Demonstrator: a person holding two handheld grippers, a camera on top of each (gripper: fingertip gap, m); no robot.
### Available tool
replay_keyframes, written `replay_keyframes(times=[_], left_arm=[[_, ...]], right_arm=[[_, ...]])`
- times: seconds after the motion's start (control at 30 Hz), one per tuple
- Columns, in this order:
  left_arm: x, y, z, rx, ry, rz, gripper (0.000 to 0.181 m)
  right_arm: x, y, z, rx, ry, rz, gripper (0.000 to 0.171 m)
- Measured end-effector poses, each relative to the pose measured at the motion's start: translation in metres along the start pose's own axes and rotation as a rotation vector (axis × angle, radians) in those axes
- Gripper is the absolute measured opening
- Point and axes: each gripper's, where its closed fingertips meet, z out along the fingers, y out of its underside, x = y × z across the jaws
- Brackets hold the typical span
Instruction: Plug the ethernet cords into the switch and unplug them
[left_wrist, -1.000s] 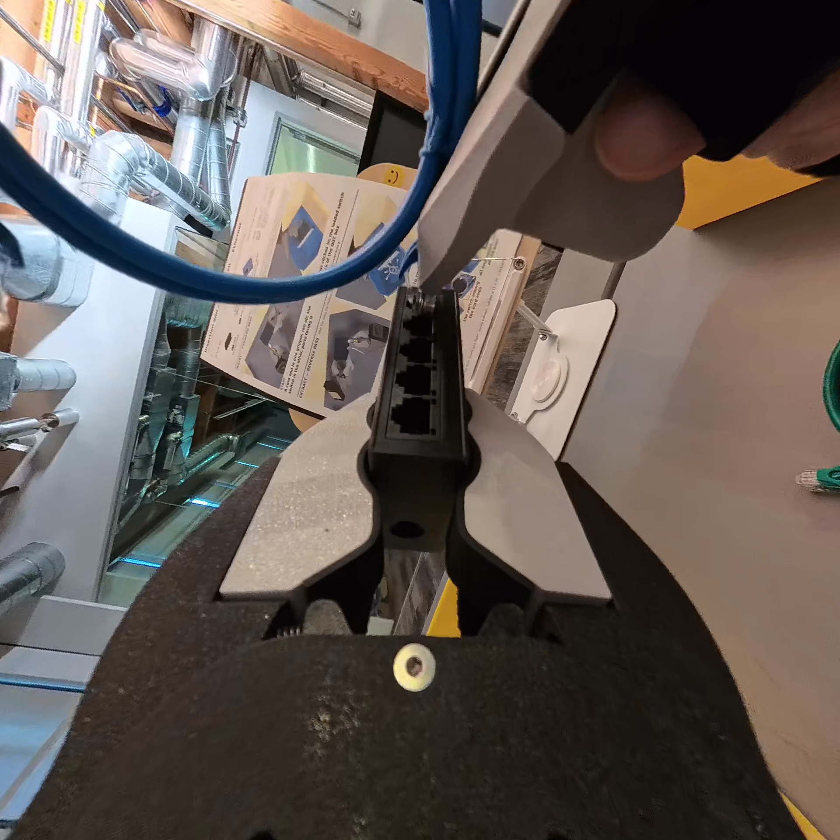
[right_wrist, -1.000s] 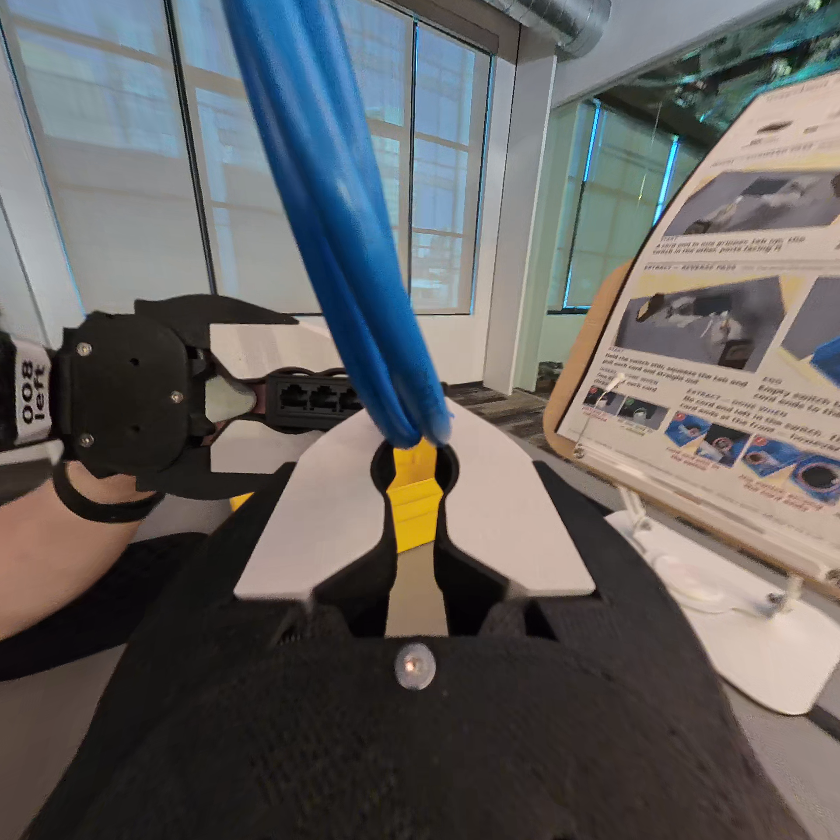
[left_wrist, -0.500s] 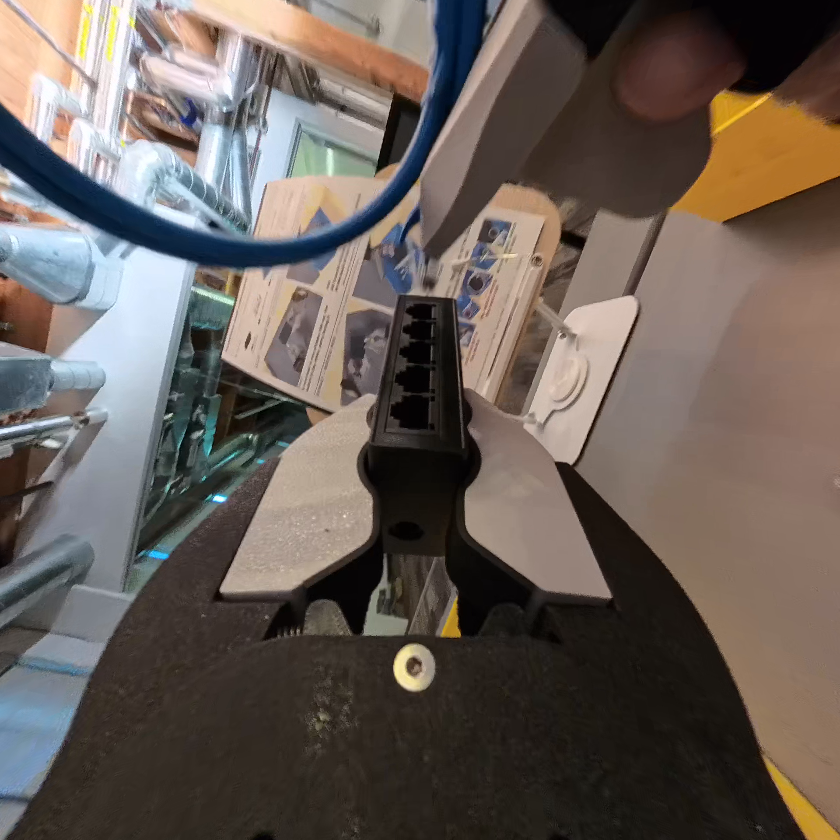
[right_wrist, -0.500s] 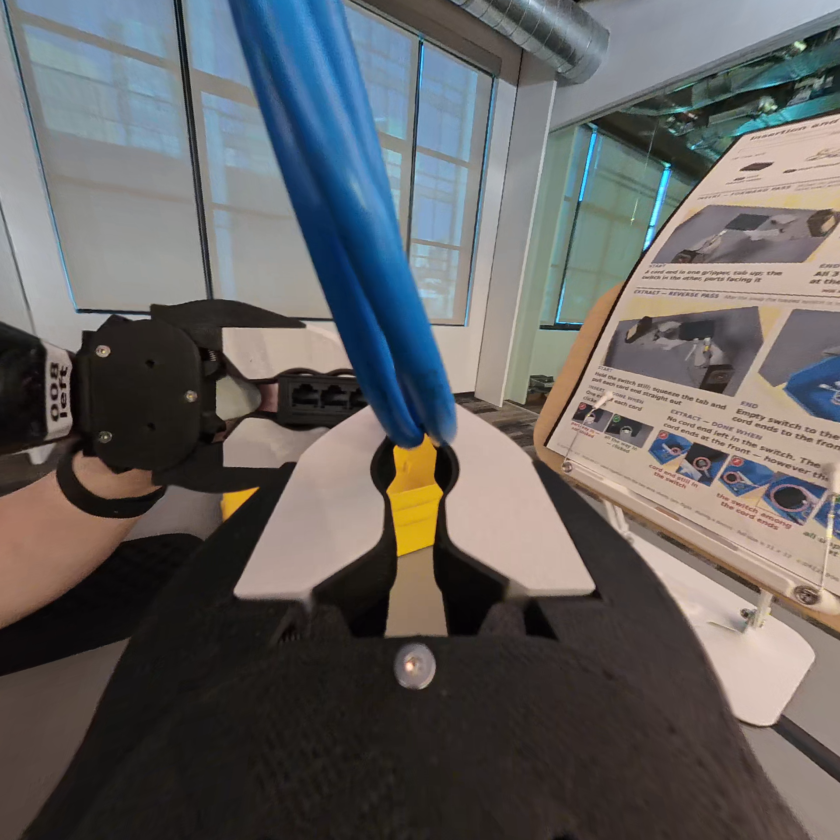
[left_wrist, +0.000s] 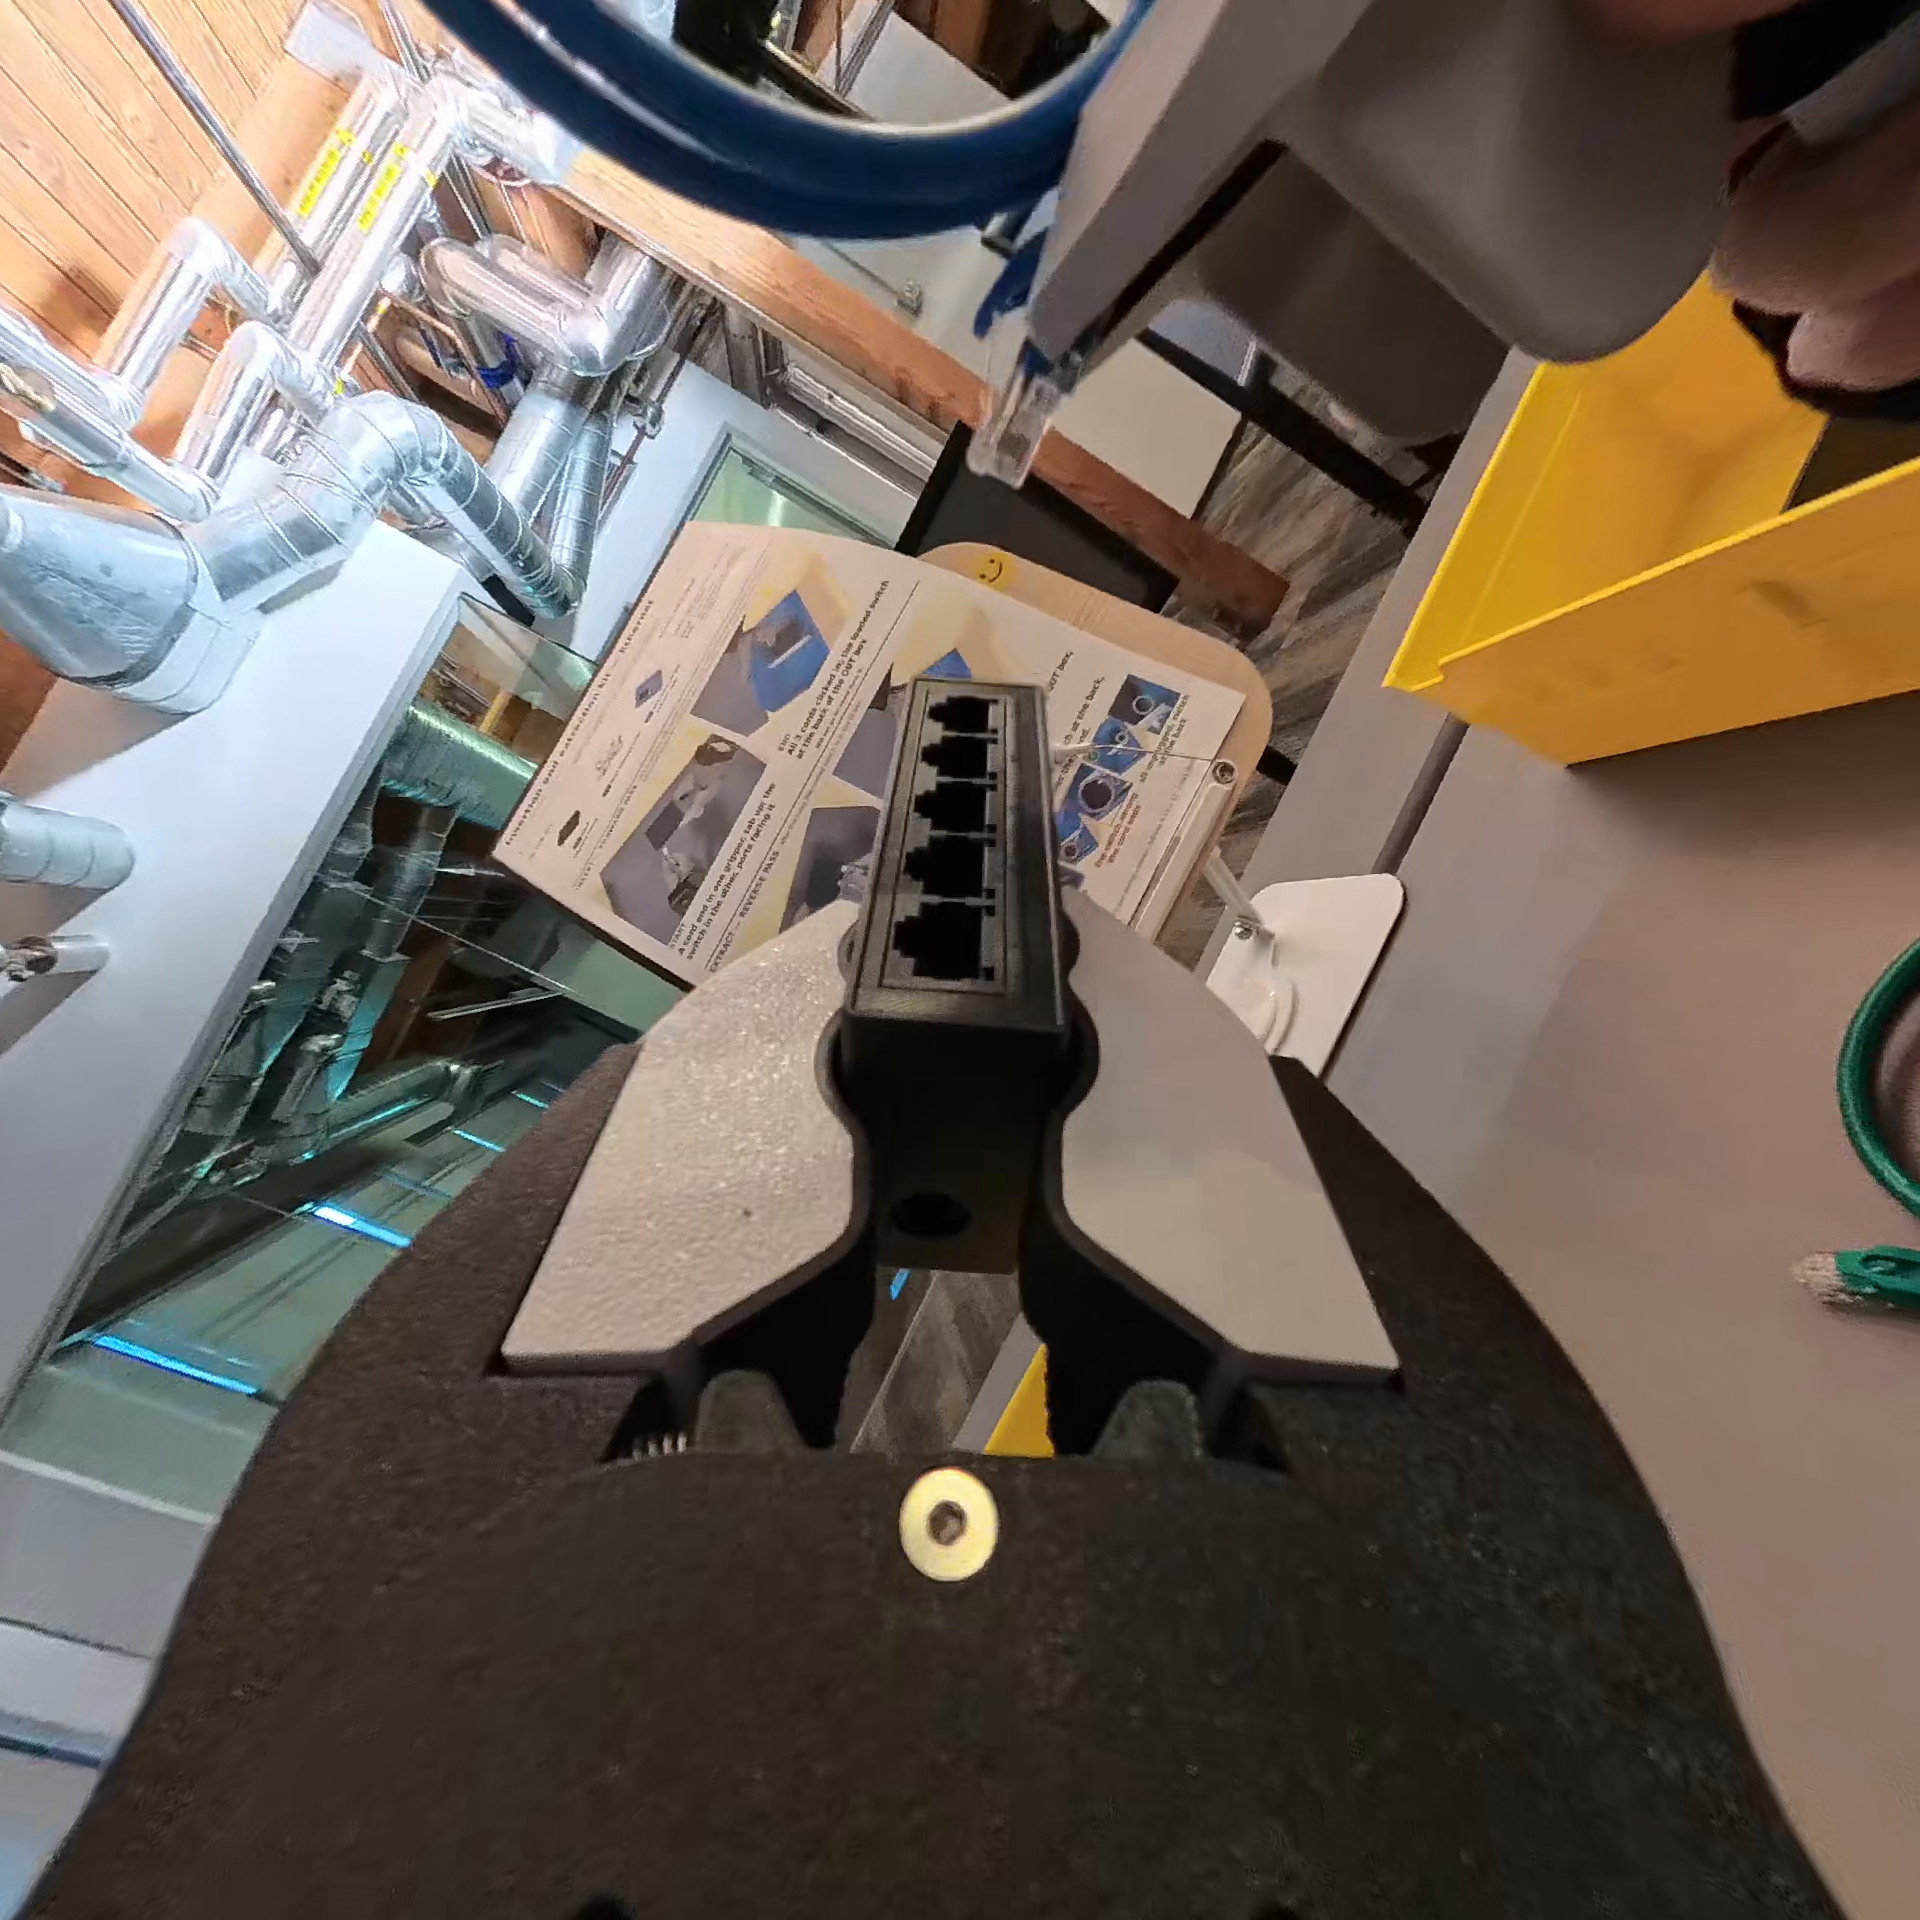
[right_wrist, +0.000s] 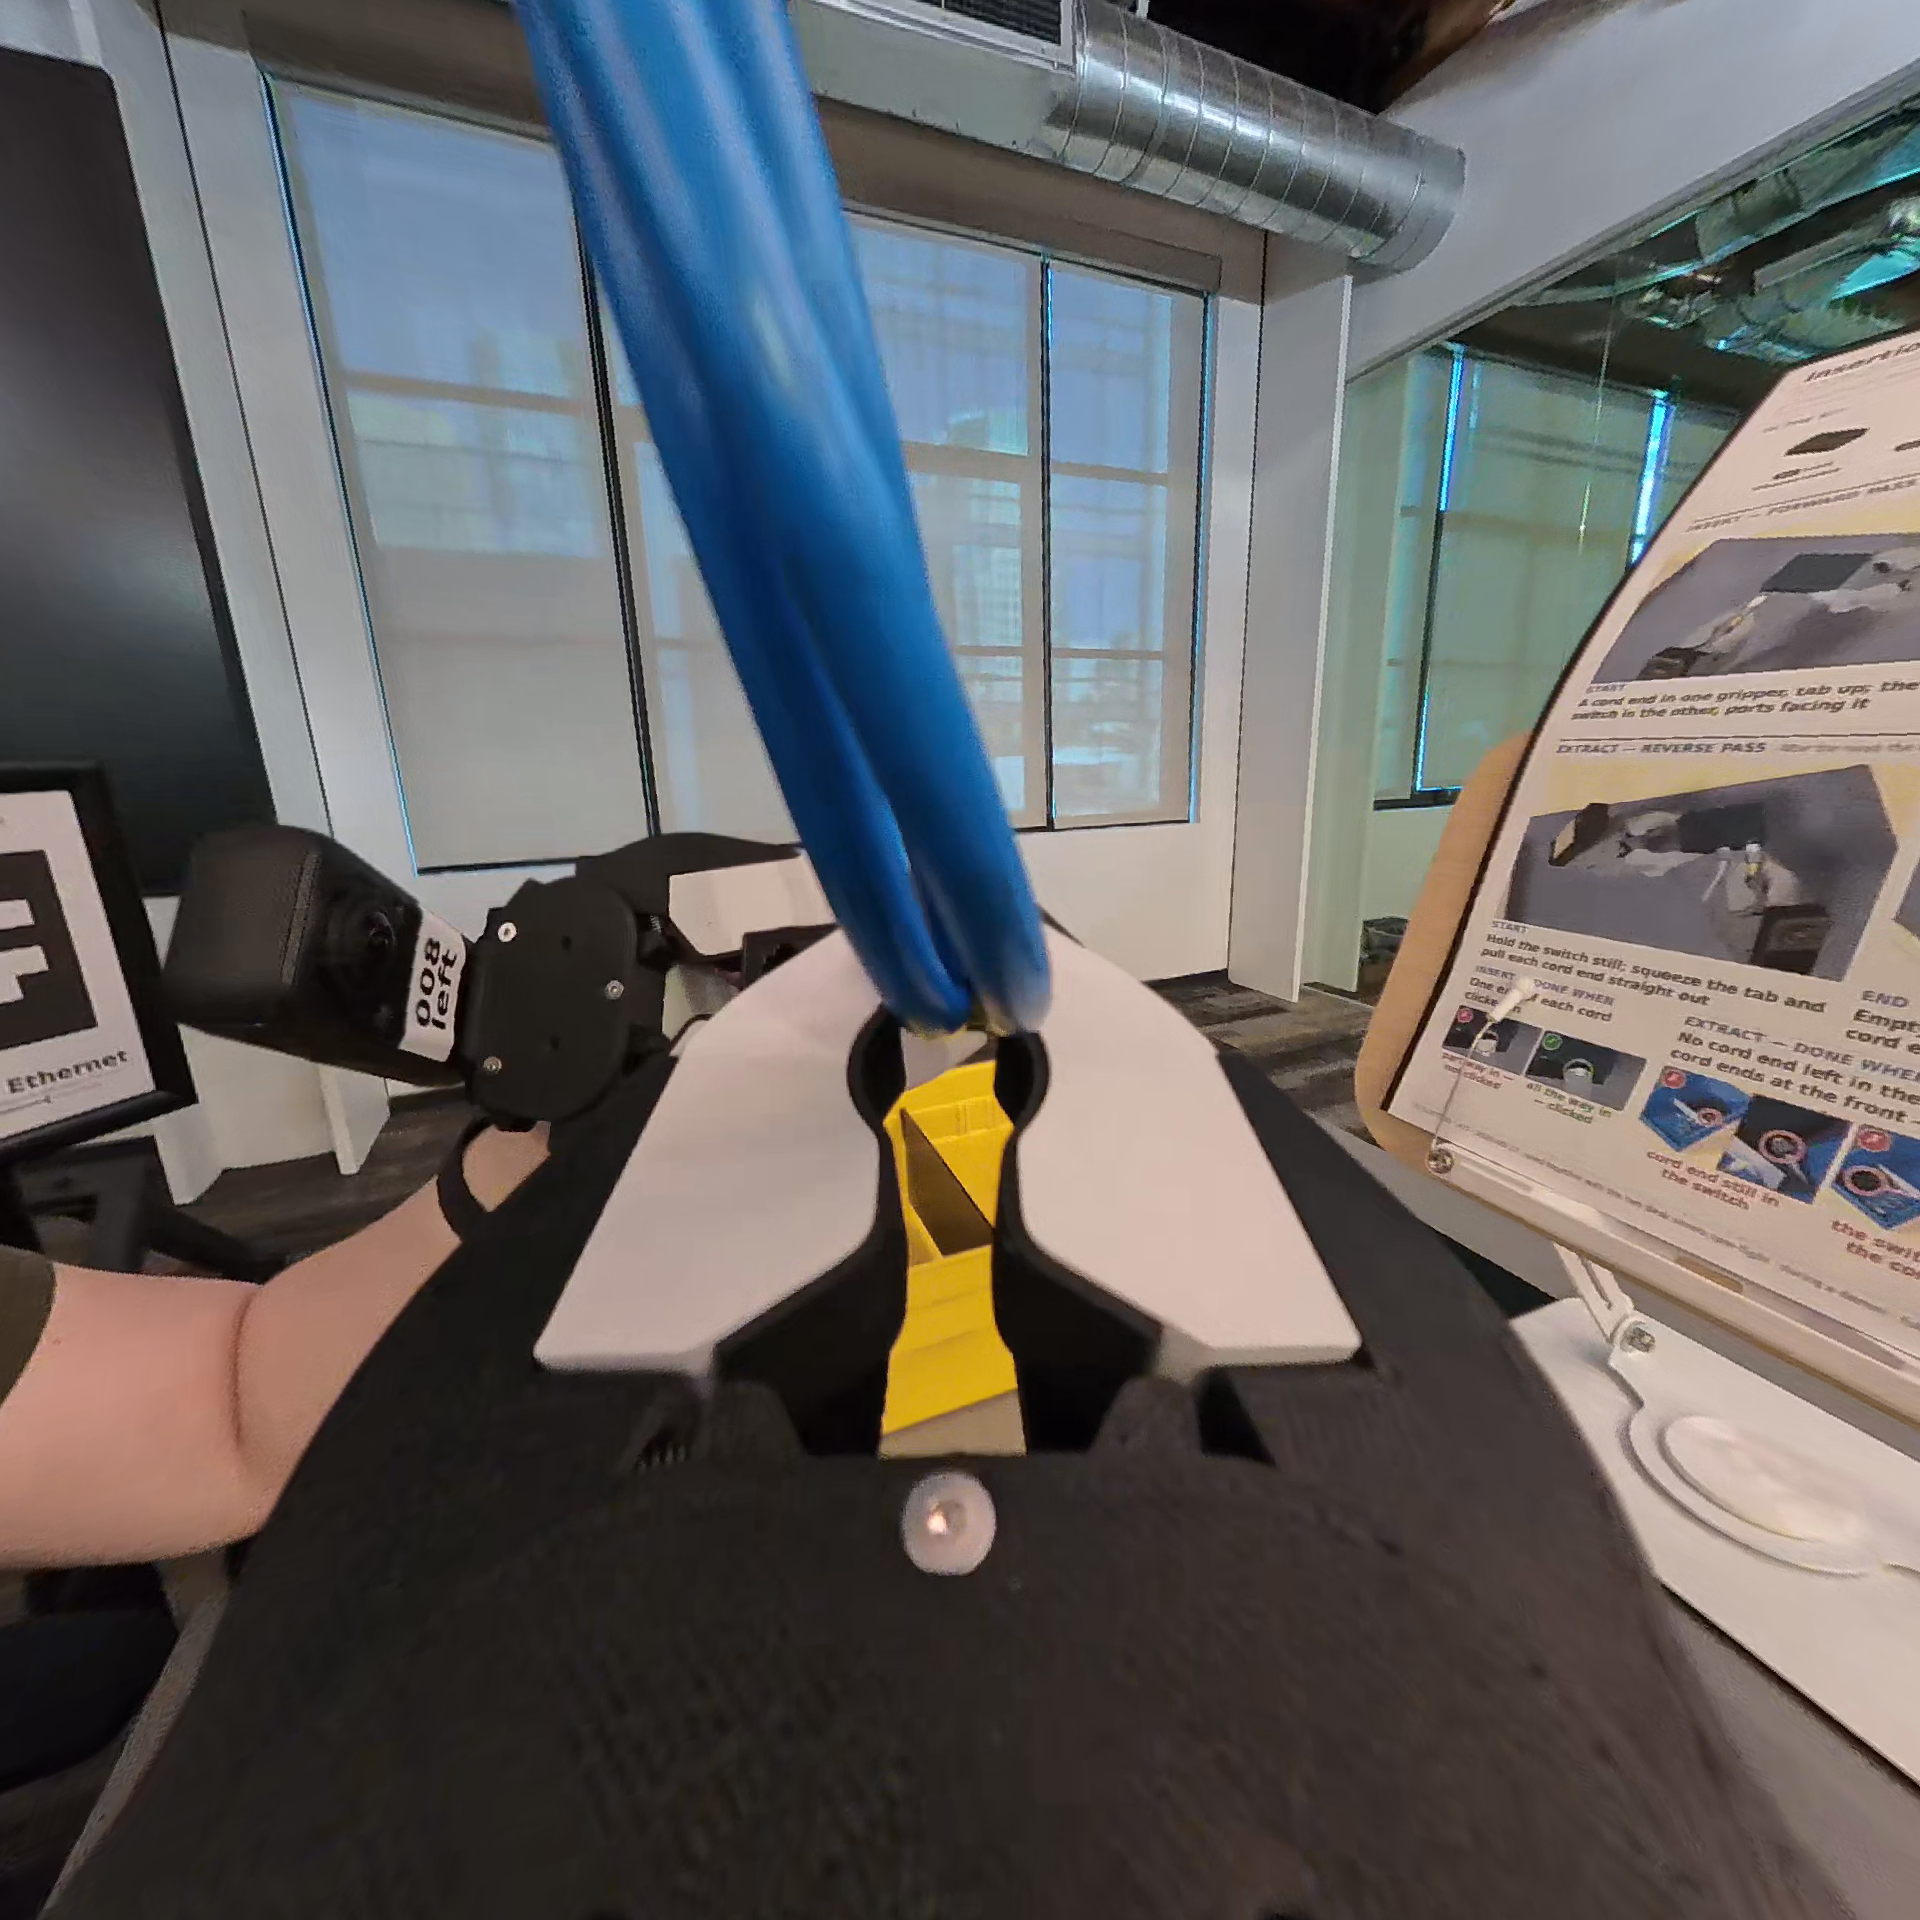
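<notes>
Two grippers each hold something. The left gripper (left_wrist: 961, 1023) has its fingers clamped on a black switch (left_wrist: 961, 862), which juts out past the fingertips with its row of empty ports in view. The right gripper (right_wrist: 951, 1023) pinches a blue ethernet cord (right_wrist: 790, 520) at its fingertips; the cord's clear plug (left_wrist: 1010, 426) hangs apart from the switch, beyond its far end. A green cord (left_wrist: 1870, 1101) lies on the grey counter (left_wrist: 1662, 1039).

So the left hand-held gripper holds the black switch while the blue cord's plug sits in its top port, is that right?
Not quite: the left wrist view shows the blue cord's plug hanging clear above the switch, all ports empty. The left hand-held gripper does hold the switch.
</notes>
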Motion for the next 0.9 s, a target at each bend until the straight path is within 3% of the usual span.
replay_keyframes(times=[0.23, 0.9], left_arm=[[0.011, 0.002, 0.004, -0.051, 0.002, 0.094, 0.029], [0.015, 0.0, 0.003, -0.06, 0.008, 0.143, 0.03]], right_arm=[[0.006, 0.017, 0.005, -0.084, 0.057, -0.102, 0.013], [0.011, 0.033, 0.01, -0.122, 0.069, -0.101, 0.013]])
